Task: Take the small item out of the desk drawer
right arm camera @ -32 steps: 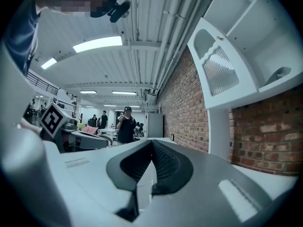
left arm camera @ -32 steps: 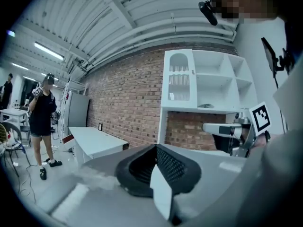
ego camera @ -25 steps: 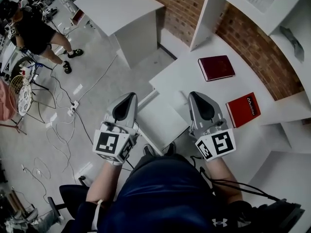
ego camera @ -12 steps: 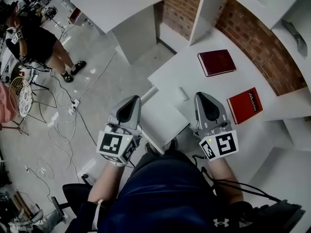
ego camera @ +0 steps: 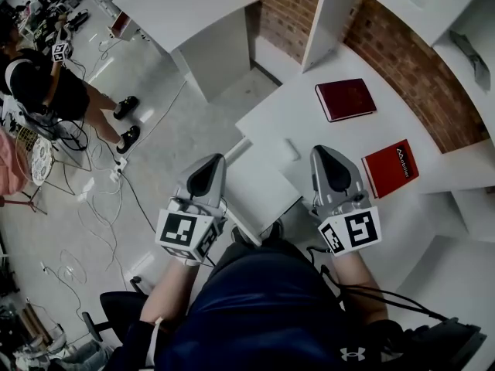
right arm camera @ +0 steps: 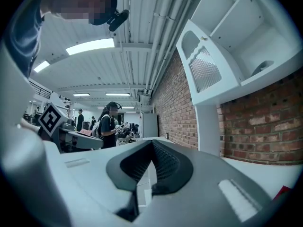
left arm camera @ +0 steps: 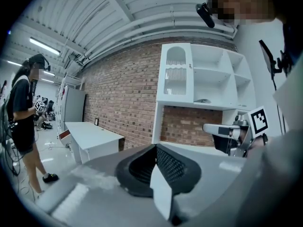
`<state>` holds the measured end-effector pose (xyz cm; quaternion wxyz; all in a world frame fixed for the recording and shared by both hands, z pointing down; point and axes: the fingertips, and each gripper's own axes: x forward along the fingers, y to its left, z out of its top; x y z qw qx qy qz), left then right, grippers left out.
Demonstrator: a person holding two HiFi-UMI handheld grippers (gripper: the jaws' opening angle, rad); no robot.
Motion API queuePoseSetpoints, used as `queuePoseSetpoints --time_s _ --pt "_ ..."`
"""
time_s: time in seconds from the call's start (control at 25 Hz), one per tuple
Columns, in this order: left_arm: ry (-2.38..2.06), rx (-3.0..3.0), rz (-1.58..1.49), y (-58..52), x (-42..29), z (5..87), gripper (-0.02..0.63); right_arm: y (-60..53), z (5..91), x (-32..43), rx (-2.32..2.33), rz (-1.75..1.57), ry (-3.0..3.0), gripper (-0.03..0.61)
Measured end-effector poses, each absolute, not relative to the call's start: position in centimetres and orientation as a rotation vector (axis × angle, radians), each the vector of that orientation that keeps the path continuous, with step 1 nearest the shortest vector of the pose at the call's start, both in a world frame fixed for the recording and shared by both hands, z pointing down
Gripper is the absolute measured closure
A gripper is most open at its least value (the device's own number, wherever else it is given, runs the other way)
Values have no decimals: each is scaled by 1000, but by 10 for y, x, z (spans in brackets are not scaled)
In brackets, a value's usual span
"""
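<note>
My left gripper (ego camera: 212, 159) and right gripper (ego camera: 322, 151) are held side by side in front of me, both shut with nothing between the jaws. The right one hovers over the front edge of the white desk (ego camera: 309, 126). A white drawer unit (ego camera: 259, 188) juts out below that edge between the two grippers; its inside does not show. A small white piece (ego camera: 291, 149) lies on the desk just left of the right gripper's tip. In the left gripper view the jaws (left arm camera: 155, 146) meet at the tip, and likewise in the right gripper view (right arm camera: 151, 142).
A dark red book (ego camera: 345, 99) and a red book (ego camera: 390, 168) lie on the desk by the brick wall. White shelving (ego camera: 433, 22) stands over the desk. Another white desk (ego camera: 186, 14) is at the back. A person (ego camera: 46, 91) stands far left among floor cables (ego camera: 100, 199).
Both grippers stay shut and have drifted slightly right in the picture, then held still. The person at the far left has stepped across the floor.
</note>
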<state>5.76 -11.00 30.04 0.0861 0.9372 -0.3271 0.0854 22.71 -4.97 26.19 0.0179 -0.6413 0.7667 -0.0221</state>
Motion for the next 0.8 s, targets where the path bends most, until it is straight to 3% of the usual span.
queuePoseSetpoints --time_s 0.8 --pt "-990 2788 298 -101 71 310 611 -46 270 237 -1961 -97 2408 577"
